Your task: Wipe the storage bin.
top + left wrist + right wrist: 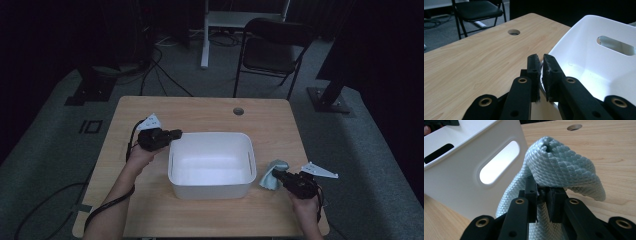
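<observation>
Right gripper view: right gripper (543, 195) jaws clamp cloth (560, 167) | left gripper (541, 63) jaws seemingly pinch bin (584, 50) rim

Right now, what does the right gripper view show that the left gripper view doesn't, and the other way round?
Right gripper view: the right gripper shut on a pale blue cloth that bunches above its jaws, beside the outer wall of the white bin with a handle slot.

Left gripper view: the left gripper, jaws nearly closed over the bin's rim, the bin's inside, and a black chair on the floor beyond.

Both: the white bin, the wooden table and its round hole.
</observation>
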Available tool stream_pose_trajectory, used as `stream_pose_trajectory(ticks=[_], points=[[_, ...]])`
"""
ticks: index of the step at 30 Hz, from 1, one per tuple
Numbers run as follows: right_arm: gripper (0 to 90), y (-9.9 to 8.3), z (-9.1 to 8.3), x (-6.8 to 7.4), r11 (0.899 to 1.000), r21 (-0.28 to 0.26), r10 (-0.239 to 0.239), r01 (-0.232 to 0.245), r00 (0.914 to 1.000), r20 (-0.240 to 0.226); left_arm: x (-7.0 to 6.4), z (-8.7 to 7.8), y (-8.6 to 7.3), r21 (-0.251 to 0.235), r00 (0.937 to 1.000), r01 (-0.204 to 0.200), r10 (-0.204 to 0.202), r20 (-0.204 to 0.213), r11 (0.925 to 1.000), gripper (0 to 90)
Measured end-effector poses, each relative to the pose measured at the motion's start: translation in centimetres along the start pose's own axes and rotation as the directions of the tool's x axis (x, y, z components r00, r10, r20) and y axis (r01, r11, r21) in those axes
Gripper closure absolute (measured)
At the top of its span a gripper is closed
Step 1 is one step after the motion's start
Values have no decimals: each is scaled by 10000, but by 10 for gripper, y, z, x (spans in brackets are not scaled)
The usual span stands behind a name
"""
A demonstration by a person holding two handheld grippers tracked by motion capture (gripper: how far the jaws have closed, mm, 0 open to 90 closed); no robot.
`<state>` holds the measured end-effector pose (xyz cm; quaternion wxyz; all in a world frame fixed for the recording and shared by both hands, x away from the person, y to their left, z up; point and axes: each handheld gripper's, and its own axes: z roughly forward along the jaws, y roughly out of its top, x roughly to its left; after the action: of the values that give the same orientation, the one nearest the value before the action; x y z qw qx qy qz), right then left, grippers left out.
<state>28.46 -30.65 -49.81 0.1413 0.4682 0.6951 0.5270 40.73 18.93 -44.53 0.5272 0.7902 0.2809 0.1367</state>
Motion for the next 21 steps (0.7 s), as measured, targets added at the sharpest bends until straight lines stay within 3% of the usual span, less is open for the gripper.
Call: stream_pose_trajectory(ticks=[1, 10, 14, 21], points=[[805, 0, 0, 0, 10000, -1, -28, 28, 10000, -18, 2, 0, 0, -9, 10000, -6, 6, 52, 10000, 792], [805, 0, -1, -2, 10000, -19, 18, -18, 10000, -25, 6, 10, 0, 127, 9979, -25, 17, 648, 9999, 793], [805, 0, -1, -1, 10000, -6, 17, -17, 10000, -32, 5, 11, 1, 281, 9984, -27, 12, 557, 9996, 805], [805, 0, -2, 0, 10000, -25, 23, -23, 10000, -34, -4, 2, -3, 310, 10000, 80, -81, 20, 9995, 829]])
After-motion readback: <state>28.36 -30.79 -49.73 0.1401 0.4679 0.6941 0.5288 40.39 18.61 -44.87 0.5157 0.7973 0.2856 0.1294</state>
